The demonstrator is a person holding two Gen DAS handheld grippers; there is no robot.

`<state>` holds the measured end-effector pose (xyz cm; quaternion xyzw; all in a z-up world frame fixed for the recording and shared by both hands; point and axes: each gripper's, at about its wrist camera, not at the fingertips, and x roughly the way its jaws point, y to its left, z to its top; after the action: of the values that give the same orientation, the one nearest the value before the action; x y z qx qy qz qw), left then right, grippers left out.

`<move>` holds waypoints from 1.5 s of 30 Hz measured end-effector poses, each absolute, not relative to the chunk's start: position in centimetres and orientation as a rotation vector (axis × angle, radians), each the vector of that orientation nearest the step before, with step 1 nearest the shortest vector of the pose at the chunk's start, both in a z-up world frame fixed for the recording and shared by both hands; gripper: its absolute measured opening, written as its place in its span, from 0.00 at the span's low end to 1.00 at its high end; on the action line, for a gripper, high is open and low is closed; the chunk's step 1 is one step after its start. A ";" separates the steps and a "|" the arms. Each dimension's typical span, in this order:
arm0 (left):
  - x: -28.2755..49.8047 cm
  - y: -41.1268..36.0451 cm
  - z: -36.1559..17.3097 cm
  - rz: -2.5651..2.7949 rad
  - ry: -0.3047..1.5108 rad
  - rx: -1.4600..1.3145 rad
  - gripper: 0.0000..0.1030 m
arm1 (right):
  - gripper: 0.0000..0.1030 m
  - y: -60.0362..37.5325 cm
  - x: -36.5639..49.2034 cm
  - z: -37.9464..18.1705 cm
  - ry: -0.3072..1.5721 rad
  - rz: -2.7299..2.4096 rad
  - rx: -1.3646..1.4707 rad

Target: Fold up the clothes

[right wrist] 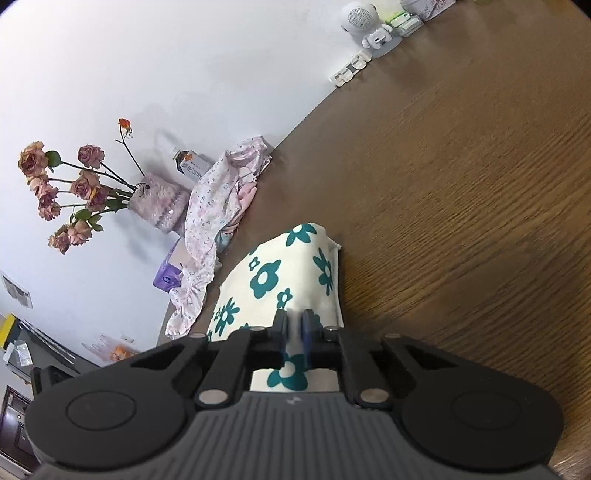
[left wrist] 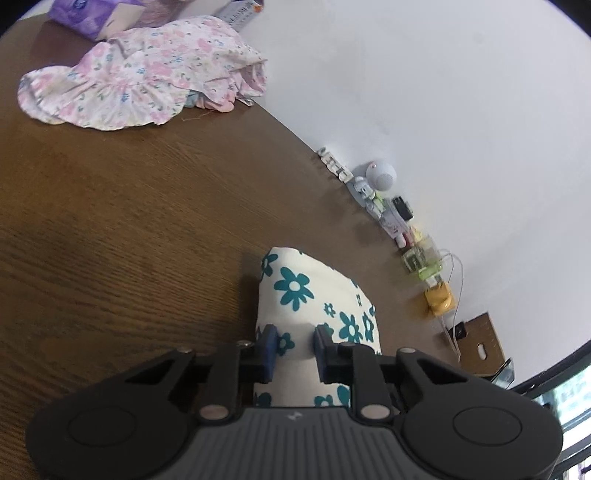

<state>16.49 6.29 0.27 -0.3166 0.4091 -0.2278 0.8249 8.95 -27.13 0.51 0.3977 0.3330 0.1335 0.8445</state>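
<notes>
The brown wood-grain tabletop (left wrist: 110, 229) fills most of both wrist views and meets a white wall (left wrist: 424, 92) along its far edge.

On it, near the cameras, lies the cream garment with teal flowers (left wrist: 295, 288), folded into a thick pad; each view shows it running forward from under its own tongs.

A pink floral garment (left wrist: 140, 74) lies crumpled at the far left of the left view, against the wall. Beside it that view catches only the corner of a purple packet (left wrist: 81, 14).

The right view shows what stands behind this heap: a fuzzy pink vase (right wrist: 159, 203) of dried roses (right wrist: 70, 188) and a bottle (right wrist: 190, 162) against the wall.

The left tongs (left wrist: 294, 350) straddle the near part of the cream garment; the blue pads (left wrist: 269, 347) stand a little apart with cloth bunched between them, and whether they press on it cannot be told.

The right tongs (right wrist: 293, 332) are nearly together, pinching a thin ridge of the same cloth.

A white round speaker figure (left wrist: 380, 175) stands at the wall. After it, the left view alone shows a row of small bottles and clutter (left wrist: 410, 236), a yellow object (left wrist: 437, 297) and a brown cardboard piece (left wrist: 480, 339). The right view shows the speaker at its top edge, with white block letters (right wrist: 351, 70) beside it.
</notes>
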 end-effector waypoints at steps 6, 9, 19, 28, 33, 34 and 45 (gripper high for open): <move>15.3 6.3 0.6 -0.495 0.884 -0.641 0.48 | 0.35 -27.6 7.8 1.0 0.686 0.273 0.840; 15.2 6.0 0.2 -0.493 0.915 -0.631 0.37 | 0.34 -27.4 7.3 0.8 0.700 0.267 0.832; 14.3 6.3 -0.1 -0.494 0.919 -0.653 0.49 | 0.20 -27.0 7.1 0.5 0.712 0.249 0.838; 13.1 5.9 -0.2 -0.508 0.931 -0.612 0.20 | 0.15 -25.9 5.2 1.1 0.741 0.250 0.780; 12.5 6.4 -0.3 -0.499 0.930 -0.648 0.32 | 0.16 -25.7 5.0 0.7 0.726 0.242 0.794; 12.2 6.5 -0.1 -0.498 0.926 -0.643 0.38 | 0.19 -25.8 4.8 0.7 0.725 0.241 0.795; 11.1 6.4 -0.4 -0.544 0.920 -0.652 0.16 | 0.06 -25.1 3.0 1.1 0.714 0.256 0.744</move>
<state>11.14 6.37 -0.41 -0.3052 0.4306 -0.2547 0.8103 2.99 -25.11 1.14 0.3548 0.3403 0.1222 0.8622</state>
